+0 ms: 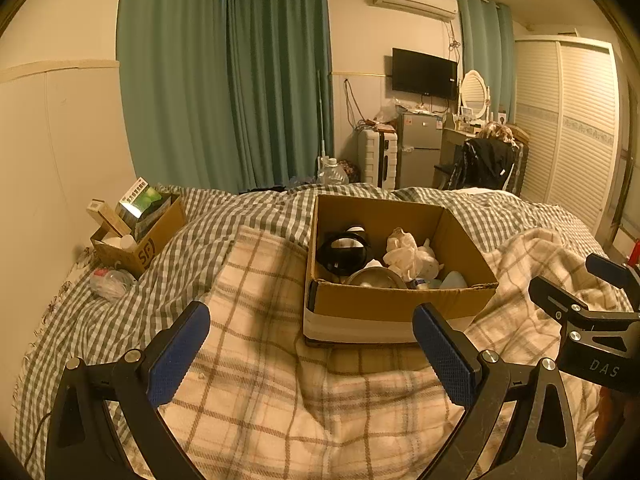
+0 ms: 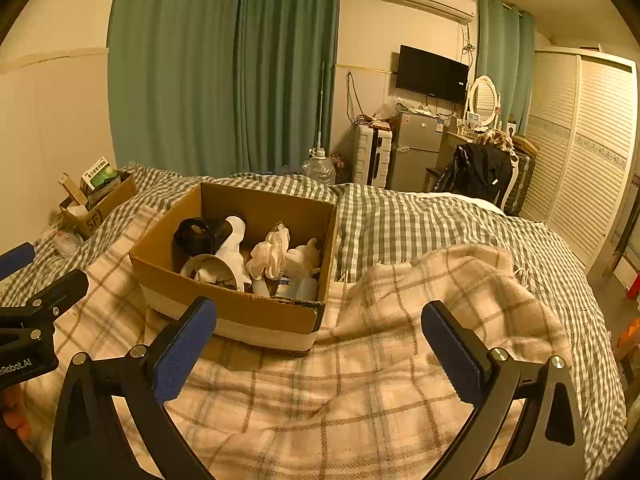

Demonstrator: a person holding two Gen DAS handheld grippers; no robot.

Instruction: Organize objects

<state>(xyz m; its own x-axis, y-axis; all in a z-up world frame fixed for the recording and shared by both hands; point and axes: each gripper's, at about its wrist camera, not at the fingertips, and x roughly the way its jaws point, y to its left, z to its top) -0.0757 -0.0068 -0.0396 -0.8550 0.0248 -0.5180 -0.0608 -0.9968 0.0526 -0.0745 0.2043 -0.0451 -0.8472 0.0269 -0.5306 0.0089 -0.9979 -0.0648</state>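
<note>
An open cardboard box point(image 1: 396, 308) sits on a plaid blanket point(image 1: 260, 392) on the bed; it also shows in the right wrist view point(image 2: 240, 312). Inside lie a black round object point(image 1: 344, 254), a metal bowl point(image 1: 376, 279), crumpled white cloth point(image 1: 404, 254), a white figure point(image 2: 234, 248) and small bottles point(image 2: 298, 288). My left gripper point(image 1: 312, 344) is open and empty, just in front of the box. My right gripper point(image 2: 318, 340) is open and empty, in front of and right of the box. Each gripper shows at the edge of the other's view.
A smaller cardboard box point(image 1: 136, 236) with packets stands at the bed's far left by the wall, a clear plastic bag point(image 1: 112, 282) beside it. A checked sheet point(image 2: 420, 224) covers the bed. Beyond stand curtains, a suitcase, a fridge point(image 1: 420, 148), a chair with a jacket, and a wardrobe.
</note>
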